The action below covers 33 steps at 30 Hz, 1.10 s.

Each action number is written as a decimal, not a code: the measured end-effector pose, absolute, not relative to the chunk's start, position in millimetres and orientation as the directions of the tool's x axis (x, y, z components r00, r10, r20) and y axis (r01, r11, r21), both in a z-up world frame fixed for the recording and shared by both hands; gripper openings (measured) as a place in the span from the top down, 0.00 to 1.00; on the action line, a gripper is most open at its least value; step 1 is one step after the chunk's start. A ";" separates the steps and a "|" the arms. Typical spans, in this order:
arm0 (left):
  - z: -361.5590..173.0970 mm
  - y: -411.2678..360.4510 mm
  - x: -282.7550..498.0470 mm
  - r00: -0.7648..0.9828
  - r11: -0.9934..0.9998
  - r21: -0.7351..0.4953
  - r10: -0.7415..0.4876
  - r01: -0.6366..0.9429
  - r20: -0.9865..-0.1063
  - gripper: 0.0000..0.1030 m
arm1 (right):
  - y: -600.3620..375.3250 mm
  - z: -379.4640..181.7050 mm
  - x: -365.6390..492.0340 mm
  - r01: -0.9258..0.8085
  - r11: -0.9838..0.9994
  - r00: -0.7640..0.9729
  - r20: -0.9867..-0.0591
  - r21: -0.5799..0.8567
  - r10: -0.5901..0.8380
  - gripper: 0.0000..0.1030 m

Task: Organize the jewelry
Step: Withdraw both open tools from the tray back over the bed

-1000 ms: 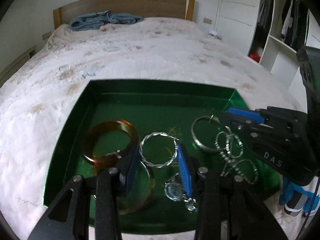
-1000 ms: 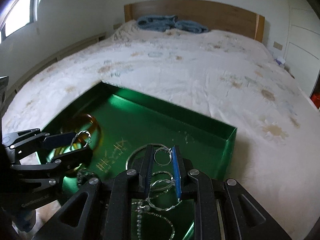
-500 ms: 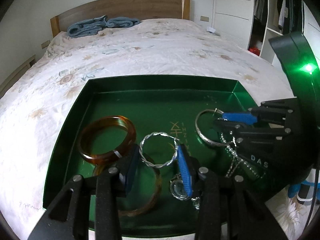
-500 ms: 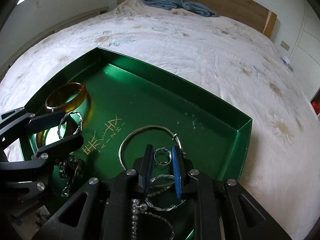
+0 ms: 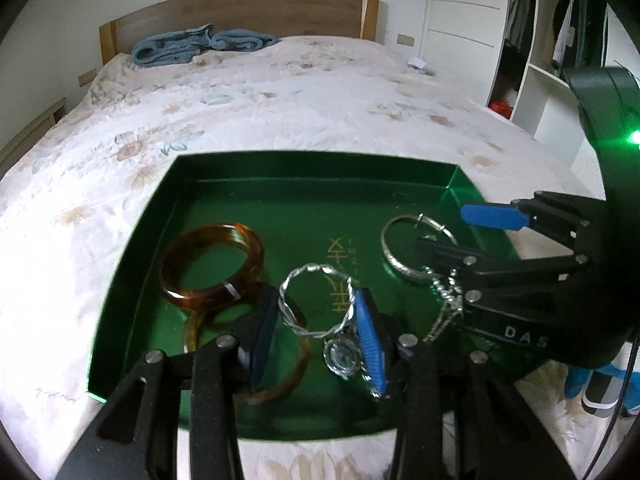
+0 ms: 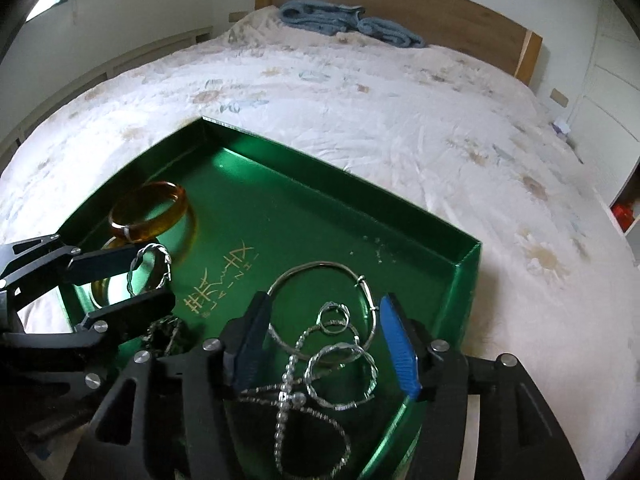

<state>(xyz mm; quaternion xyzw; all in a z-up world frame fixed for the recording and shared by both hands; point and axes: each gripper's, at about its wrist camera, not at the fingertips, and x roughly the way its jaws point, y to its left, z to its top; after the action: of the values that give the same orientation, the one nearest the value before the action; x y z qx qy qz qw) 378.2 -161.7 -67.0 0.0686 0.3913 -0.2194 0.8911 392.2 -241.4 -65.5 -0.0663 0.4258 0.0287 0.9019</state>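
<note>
Jewelry sat in a shallow green tray (image 5: pixel 132 240) on the bed (image 5: pixel 280 92). We saw a twisted silver bangle (image 5: pixel 316 300) standing upright between the fingers of the left gripper (image 5: pixel 316 332); its jaws had just been opening a little, and we could not tell whether the pads still pressed on it. An amber bangle (image 5: pixel 212 264) lay to its left on the tray floor, with a second amber ring (image 5: pixel 280 376) partly under the left finger. A small round pendant (image 5: pixel 340 356) lay just beside the blue pad.

The right gripper (image 6: pixel 326 344) stood spread, jaws just opened, over a thin silver hoop (image 6: pixel 320 268), a few small silver rings (image 6: pixel 336 320) and a beaded chain (image 6: pixel 288 392), touching none of them that we could see. These lay near the tray's right wall.

A blue towel (image 6: pixel 344 20) lay by the wooden headboard (image 5: pixel 240 8). A wardrobe (image 5: pixel 532 40) stood at right.
</note>
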 end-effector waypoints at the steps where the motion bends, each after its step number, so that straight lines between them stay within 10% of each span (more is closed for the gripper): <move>1: -63.0 -159.9 375.1 0.602 0.894 -0.049 -0.339 0.445 -0.723 0.60 | -241.7 -61.6 388.5 -0.101 0.990 0.643 -0.766 -0.093 -0.006 0.45; 33: 82.6 -58.5 188.7 0.745 0.924 -0.052 -0.338 0.379 -0.575 0.56 | -207.9 102.4 127.4 -0.118 0.985 0.859 -0.511 -0.129 0.035 0.37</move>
<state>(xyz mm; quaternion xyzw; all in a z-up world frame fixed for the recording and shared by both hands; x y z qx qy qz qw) 188.7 -58.5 82.6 0.0343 0.3012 -0.1921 0.9334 127.4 -207.9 102.4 -0.0782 0.2628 0.0398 0.9608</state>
